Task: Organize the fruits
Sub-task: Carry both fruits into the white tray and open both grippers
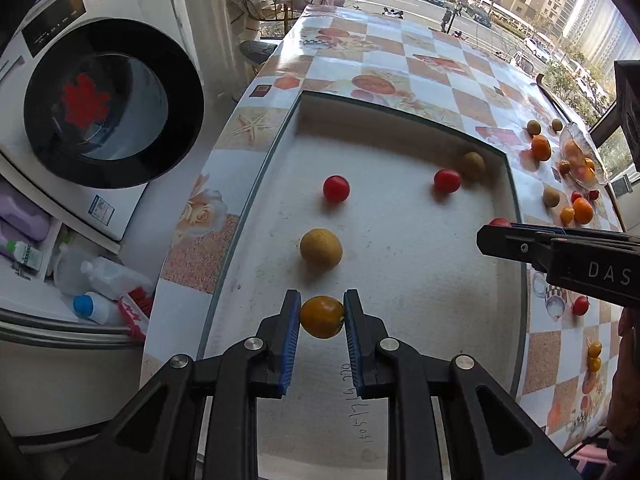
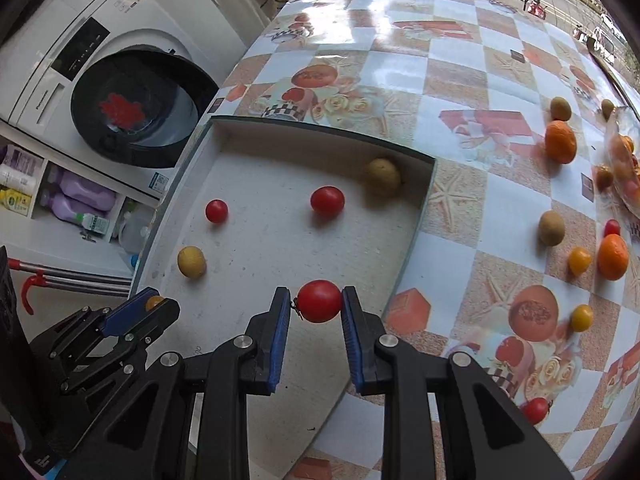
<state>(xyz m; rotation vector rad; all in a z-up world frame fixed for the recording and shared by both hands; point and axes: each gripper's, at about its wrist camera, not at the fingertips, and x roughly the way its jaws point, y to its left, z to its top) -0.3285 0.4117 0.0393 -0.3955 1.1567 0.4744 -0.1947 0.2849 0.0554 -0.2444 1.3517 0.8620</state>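
A shallow white tray (image 1: 400,280) (image 2: 256,152) lies on the patterned table. In it lie two red tomatoes (image 1: 336,188) (image 1: 447,180) and two tan round fruits (image 1: 321,249) (image 1: 473,164). My left gripper (image 1: 322,316) is shut on a yellow-orange tomato (image 1: 322,317), held over the tray's near part. My right gripper (image 2: 316,302) is shut on a red tomato (image 2: 320,301) over the tray's right side. The right gripper also shows in the left wrist view (image 1: 496,232). The left gripper shows in the right wrist view (image 2: 154,304).
Loose fruit lies on the table to the right: oranges (image 2: 560,142) (image 2: 612,257), yellow tomatoes (image 2: 579,261), tan fruits (image 2: 551,228). A glass bowl (image 1: 580,156) with fruit stands at the far right. A washing machine (image 1: 108,104) and bottles stand left of the table.
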